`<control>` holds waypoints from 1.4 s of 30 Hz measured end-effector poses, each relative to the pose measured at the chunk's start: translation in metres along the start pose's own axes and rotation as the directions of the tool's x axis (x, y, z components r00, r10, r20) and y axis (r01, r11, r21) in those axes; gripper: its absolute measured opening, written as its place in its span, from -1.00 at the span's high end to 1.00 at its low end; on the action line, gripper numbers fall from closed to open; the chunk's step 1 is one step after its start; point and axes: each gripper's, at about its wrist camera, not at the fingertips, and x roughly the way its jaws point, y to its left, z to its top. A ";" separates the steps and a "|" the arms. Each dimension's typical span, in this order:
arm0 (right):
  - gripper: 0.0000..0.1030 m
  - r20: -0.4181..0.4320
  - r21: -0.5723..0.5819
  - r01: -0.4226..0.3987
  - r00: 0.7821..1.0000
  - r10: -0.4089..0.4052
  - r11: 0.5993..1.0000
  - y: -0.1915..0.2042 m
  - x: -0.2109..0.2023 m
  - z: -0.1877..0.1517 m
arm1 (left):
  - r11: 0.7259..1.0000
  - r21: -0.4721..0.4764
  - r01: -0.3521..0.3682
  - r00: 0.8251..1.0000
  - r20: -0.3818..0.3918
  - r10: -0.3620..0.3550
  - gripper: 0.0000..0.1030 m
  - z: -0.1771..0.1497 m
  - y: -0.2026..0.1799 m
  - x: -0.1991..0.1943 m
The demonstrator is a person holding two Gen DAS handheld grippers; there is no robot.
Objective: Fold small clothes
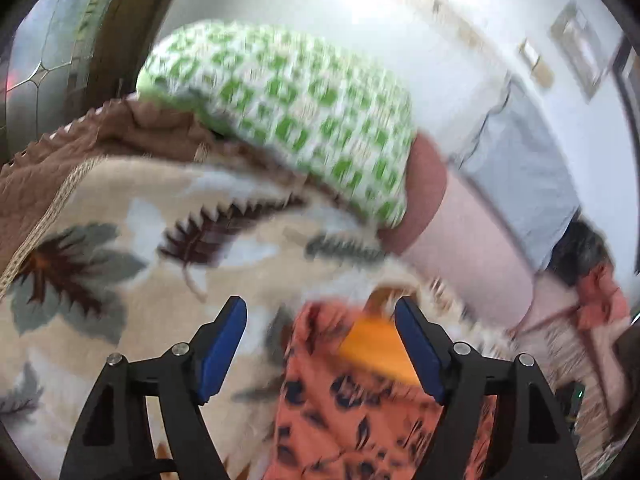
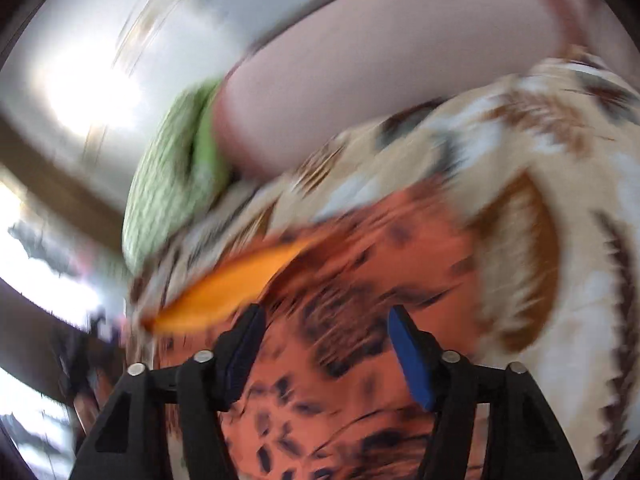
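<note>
One orange garment (image 1: 344, 412) with dark spots, yellow-orange lining showing, lying on leaf-print blanket (image 1: 120, 300), both grippers parted, empty.

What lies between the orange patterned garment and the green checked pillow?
In the left wrist view, only leaf-print blanket separates the orange garment from the green pillow.

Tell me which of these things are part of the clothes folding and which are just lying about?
Part of the job:
- orange garment with dark spots, lying on the blanket
- left claw, open above it
- right claw, open above it

Just lying about:
- leaf-patterned blanket
- green and white checked pillow
- pink headboard
</note>
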 end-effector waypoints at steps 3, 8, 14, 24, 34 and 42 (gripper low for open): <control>0.29 -0.149 -0.169 -0.001 0.989 -0.024 0.986 0.064 0.066 -0.023 | 0.994 0.107 0.007 0.995 -0.102 0.004 -0.50 -0.030 -0.013 0.004; 0.30 -0.107 -0.201 0.065 0.990 -0.088 0.978 0.105 0.139 0.013 | 0.944 0.320 -0.082 0.970 -0.191 0.149 -0.50 -0.082 -0.026 0.027; 0.32 0.066 0.203 0.076 0.994 -0.091 0.976 0.053 0.143 0.084 | 0.949 0.293 -0.119 0.952 -0.236 0.193 -0.51 -0.097 -0.006 0.042; 0.27 0.022 0.043 0.130 0.991 -0.131 0.991 -0.001 0.031 -0.020 | 0.924 0.266 -0.275 0.930 -0.172 0.326 -0.63 -0.097 0.008 0.033; -0.45 0.108 0.333 -0.069 0.994 0.035 0.941 -0.062 -0.062 -0.114 | 0.968 0.160 -0.192 0.952 -0.211 0.224 -0.62 -0.125 -0.013 -0.040; -0.45 0.151 0.528 -0.185 0.981 0.123 0.829 -0.072 -0.053 -0.162 | 0.984 -0.153 -0.087 0.952 -0.305 0.037 -0.62 -0.153 0.000 -0.030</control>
